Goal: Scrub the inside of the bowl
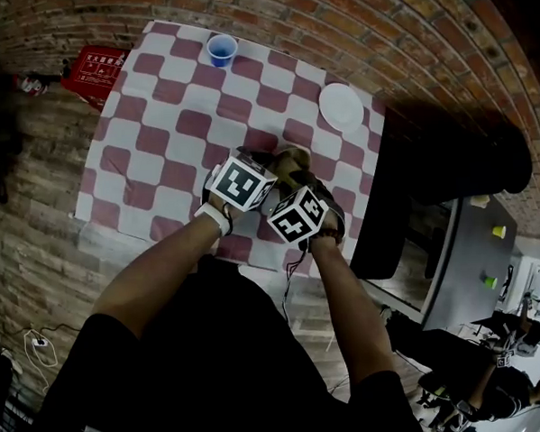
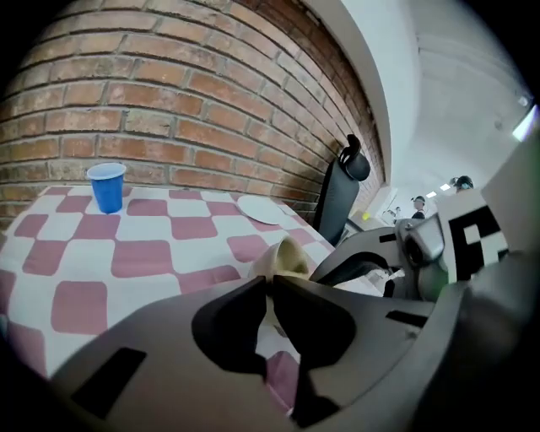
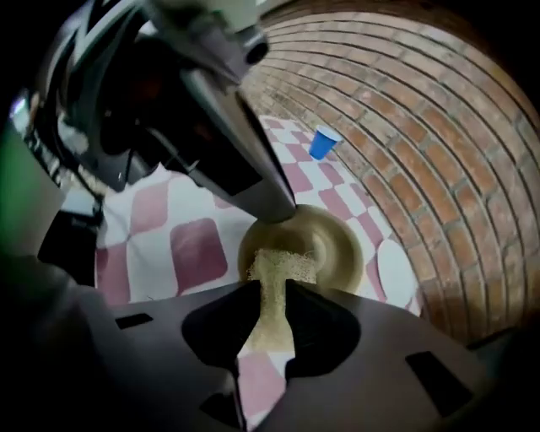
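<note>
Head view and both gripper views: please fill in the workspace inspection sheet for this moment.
Surface: table under a red-and-white checked cloth.
Job's things: tan bowl near the table's front edge; scrub pad reaching into it.
Clutter: blue cup and white plate, both apart from the bowl.
Grippers: left gripper shut on the bowl's rim; right gripper shut on the scrub pad.
Cables: thin cable hanging below the grippers; white cable on the floor.
Surroundings: brick wall, black chair, red box on the floor.

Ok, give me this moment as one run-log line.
left gripper: shut on bowl rim | right gripper: shut on scouring pad, pad in bowl | aside: blue cup, plate
</note>
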Demonstrator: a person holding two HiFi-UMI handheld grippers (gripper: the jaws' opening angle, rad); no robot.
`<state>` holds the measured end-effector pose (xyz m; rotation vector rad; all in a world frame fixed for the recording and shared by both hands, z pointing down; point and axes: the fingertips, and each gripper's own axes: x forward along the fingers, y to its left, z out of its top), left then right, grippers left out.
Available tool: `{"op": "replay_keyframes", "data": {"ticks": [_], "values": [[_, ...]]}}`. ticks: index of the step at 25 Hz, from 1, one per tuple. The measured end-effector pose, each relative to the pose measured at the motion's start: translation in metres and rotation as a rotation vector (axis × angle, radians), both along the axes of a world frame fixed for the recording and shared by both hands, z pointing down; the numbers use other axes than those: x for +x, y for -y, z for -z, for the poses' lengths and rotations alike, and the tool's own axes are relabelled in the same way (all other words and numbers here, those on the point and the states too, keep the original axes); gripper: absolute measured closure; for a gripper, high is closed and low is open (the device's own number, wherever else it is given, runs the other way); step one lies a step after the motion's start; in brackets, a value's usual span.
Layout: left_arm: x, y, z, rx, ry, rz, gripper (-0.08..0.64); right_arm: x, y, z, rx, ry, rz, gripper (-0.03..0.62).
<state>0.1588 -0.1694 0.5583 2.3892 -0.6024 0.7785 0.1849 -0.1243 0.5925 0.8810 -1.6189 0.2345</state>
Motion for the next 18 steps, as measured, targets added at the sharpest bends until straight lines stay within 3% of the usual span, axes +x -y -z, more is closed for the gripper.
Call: {"op": "replay_keyframes", "data": {"ticks": [4, 10, 13, 16, 18], "values": [[-0.003, -0.01, -0.007, -0.028, -0.012, 0.038, 0.517, -0.008, 0.001, -0.002, -0.047, 0.217, -0.18, 0.489], [-0.009, -0.016, -0.026, -0.14, -0.003, 0.115, 0.515, -0.007, 0.005, -0.002, -0.069, 0.352, -0.294, 0.489], [-0.009, -0.015, -0.027, -0.161, 0.004, 0.092, 0.517, 0.0, 0.005, 0.0, -0.041, 0.231, -0.209, 0.489], [-0.007, -0.014, -0.022, -0.192, -0.012, 0.079, 0.517, 0.009, 0.011, 0.006, 0.042, -0.04, 0.019, 0.489], [-0.006, -0.014, -0.019, -0.239, -0.028, 0.083, 0.517, 0.01, 0.015, 0.011, 0.078, -0.151, 0.129, 0.489]]}}
